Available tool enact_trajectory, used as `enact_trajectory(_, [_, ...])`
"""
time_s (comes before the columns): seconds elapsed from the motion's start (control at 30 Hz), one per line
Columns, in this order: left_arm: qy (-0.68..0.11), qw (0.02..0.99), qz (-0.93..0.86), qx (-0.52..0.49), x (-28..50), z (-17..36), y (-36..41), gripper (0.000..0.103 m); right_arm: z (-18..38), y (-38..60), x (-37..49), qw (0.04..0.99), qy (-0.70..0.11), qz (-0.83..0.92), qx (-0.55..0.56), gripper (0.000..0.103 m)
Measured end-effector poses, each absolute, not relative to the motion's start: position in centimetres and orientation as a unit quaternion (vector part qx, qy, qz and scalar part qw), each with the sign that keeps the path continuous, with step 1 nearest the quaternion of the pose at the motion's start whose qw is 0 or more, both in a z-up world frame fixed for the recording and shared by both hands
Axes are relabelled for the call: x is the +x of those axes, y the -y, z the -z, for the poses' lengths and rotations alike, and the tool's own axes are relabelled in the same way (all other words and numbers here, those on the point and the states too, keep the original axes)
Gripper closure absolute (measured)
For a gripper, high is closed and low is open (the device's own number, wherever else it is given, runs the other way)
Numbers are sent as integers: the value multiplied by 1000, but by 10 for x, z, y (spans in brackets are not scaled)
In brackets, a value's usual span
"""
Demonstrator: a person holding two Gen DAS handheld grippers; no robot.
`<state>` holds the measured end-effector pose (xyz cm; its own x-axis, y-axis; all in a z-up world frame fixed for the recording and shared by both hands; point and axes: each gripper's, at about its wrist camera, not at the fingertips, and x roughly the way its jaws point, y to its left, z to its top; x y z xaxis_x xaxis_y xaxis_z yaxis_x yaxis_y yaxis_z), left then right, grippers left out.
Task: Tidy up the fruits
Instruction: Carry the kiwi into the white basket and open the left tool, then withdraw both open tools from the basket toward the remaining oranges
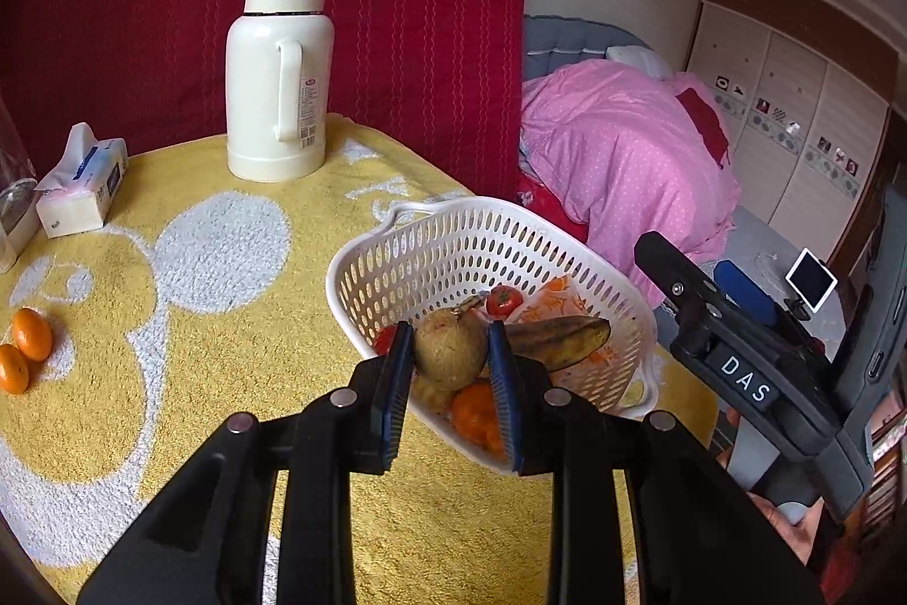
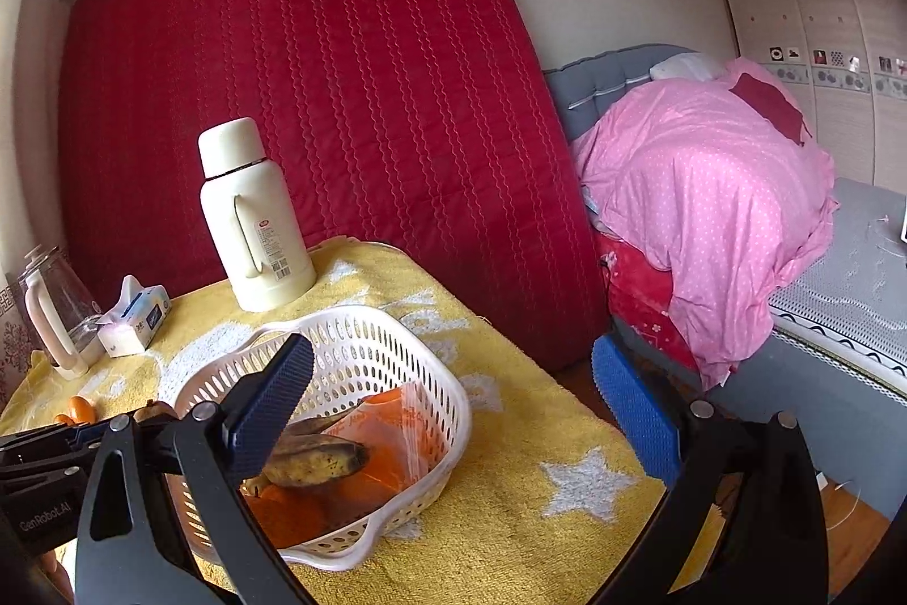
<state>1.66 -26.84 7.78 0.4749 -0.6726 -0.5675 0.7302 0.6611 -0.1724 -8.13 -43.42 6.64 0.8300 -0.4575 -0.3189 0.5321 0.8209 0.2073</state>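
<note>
One brownish fruit [image 1: 448,350], pinched in my left gripper [image 1: 450,367], is hanging over the white basket [image 1: 363,265] for dropping in; my right gripper [image 2: 453,412] is waiting open-jawed nearby.

Basket [image 1: 453,231]: white, perforated plastic, handled rim; upright on counter near right edge.
Banana [image 1: 558,333]: overripe, brown-black; lying across basket contents.
Tomato [image 1: 503,301]: small, red, green calyx; inside basket, beside far wall.
Orange [image 1: 476,415]: inside basket at near wall, part hidden.
Pear [image 1: 448,350]: brownish, rough skin; clamped between blue jaws above near part of basket.
Two tangerines [image 1: 22,350]: small, touching; on counter, well left of basket.
</note>
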Motion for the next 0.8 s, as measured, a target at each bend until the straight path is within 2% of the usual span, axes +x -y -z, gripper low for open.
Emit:
enact_trajectory(0.07, [-312,856,410,43,17,-77,268,74,-66,435,-82,945,-127,262,149,3])
enact_trajectory(0.1, [-314,855,410,40,19,-76,267,61,-66,436,-82,945,-127,262,150,3])
enact_trajectory(0.13, [-314,855,411,34,19,-76,265,41,-65,435,-81,945,-127,262,151,3])
enact_trajectory(0.2, [-307,858,411,24,19,-78,260,27,-64,434,-81,945,-128,261,149,3])
enact_trajectory(0.3, [-308,862,403,15,22,-78,251,14,-64,433,-82,946,-125,262,143,3])
enact_trajectory(0.5, [-295,890,346,24,27,-77,227,5,-65,433,-85,945,-116,268,145,3])
enact_trajectory(0.8, [-288,919,266,38,33,-71,200,5,-70,425,-93,950,-89,272,127,3])
